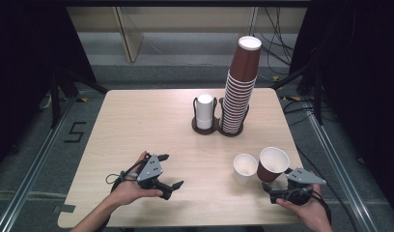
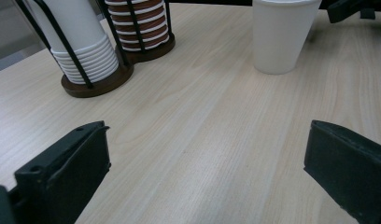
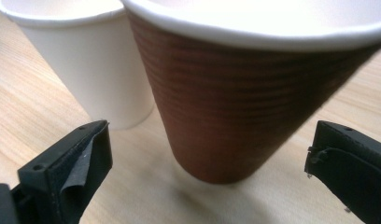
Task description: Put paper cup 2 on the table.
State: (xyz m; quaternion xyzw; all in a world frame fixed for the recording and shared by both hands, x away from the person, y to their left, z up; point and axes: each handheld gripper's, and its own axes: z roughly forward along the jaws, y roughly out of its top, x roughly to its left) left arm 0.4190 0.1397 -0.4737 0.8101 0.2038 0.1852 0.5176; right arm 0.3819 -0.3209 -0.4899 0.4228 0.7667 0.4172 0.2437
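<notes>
The right gripper [image 1: 277,189], jaws spread wide and holding nothing, flanks the brown cup [image 3: 235,107] standing just beside the smaller white cup [image 3: 93,65]. Closing off-centre could tip the brown cup into its neighbour. The left gripper [image 1: 172,186] rests open, empty.

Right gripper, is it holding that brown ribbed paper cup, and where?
No. The right gripper is open, its jaws apart on either side of the brown ribbed paper cup, touching nothing. The left gripper is open too.
</notes>
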